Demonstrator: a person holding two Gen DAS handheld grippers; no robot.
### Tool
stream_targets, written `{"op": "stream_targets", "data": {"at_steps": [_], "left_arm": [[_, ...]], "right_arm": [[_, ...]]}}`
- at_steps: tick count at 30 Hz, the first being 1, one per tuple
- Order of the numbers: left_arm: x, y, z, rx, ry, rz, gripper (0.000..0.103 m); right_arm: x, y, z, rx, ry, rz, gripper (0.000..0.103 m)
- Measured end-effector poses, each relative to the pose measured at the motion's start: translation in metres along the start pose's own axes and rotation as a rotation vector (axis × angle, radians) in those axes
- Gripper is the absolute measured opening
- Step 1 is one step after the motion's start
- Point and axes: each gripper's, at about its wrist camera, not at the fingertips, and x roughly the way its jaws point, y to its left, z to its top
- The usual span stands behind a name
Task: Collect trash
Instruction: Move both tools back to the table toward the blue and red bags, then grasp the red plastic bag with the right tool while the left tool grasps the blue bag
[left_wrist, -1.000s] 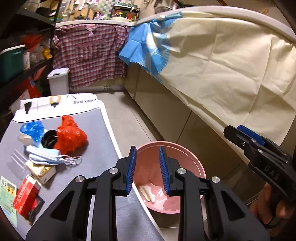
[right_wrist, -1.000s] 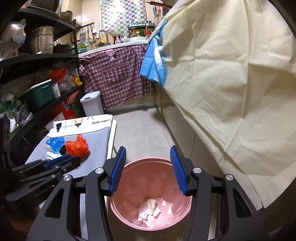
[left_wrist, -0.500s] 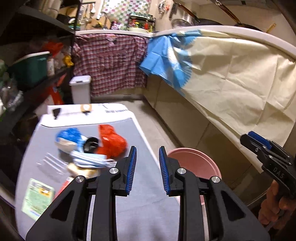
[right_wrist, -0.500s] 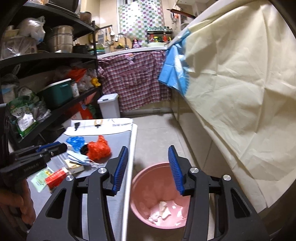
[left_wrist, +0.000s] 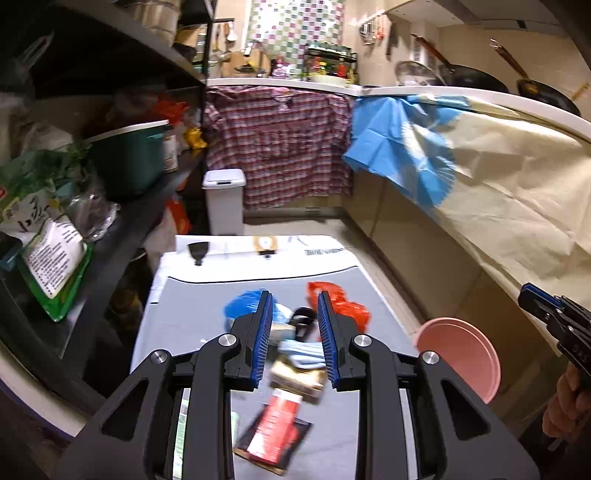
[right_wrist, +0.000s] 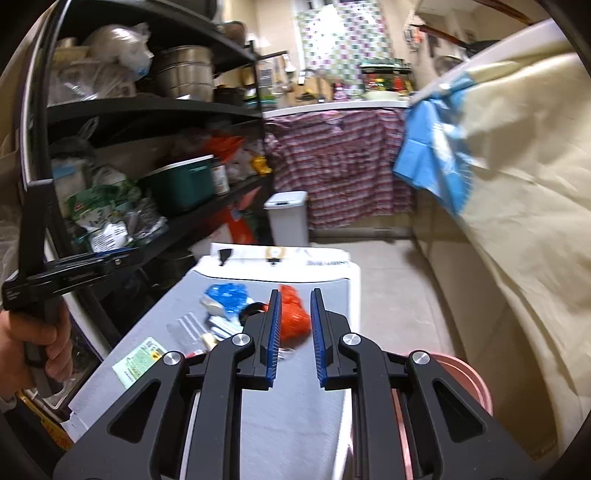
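Note:
Trash lies on a grey mat on a low table: a red plastic bag, a blue plastic bag, a light blue face mask, a small tan box and a red packet. My left gripper is open and empty above the mask and box. My right gripper is open and empty, hovering in front of the red bag. A pink bucket stands on the floor right of the table; it also shows in the right wrist view.
A black shelf rack full of goods runs along the left. A white lidded bin stands beyond the table. A cream cloth drapes the counter on the right. A green-yellow leaflet lies near the mat's left edge.
Both grippers swung left from over the pink bucket to over the table's trash. The right gripper's jaws have narrowed. Nothing was picked up.

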Motion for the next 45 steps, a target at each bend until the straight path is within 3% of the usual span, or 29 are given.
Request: {"op": "stream_targets", "data": {"at_steps": [9, 24, 28, 32, 35, 45], "left_arm": [[0.036, 0.033, -0.016, -0.055, 0.031, 0.018, 0.025], [0.114, 0.055, -0.024, -0.077, 0.087, 0.012, 0.025], [0.136, 0.056, -0.022, -0.088, 0.107, 0.007, 0.025], [0.158, 0.053, -0.019, -0.091, 0.134, 0.000, 0.027], [0.169, 0.052, -0.019, -0.097, 0.146, 0.011, 0.044], [0.201, 0.059, -0.027, -0.125, 0.268, 0.037, 0.046]], "right_arm": [[0.065, 0.024, 0.000, -0.060, 0.042, 0.065, 0.016], [0.175, 0.008, -0.025, 0.025, 0.181, 0.063, 0.018], [0.196, 0.007, -0.030, 0.031, 0.212, 0.070, 0.025], [0.211, 0.009, -0.033, 0.032, 0.237, 0.081, 0.042], [0.221, 0.015, -0.036, 0.021, 0.265, 0.082, 0.049], [0.243, 0.022, -0.046, -0.031, 0.334, 0.010, 0.048]]}}
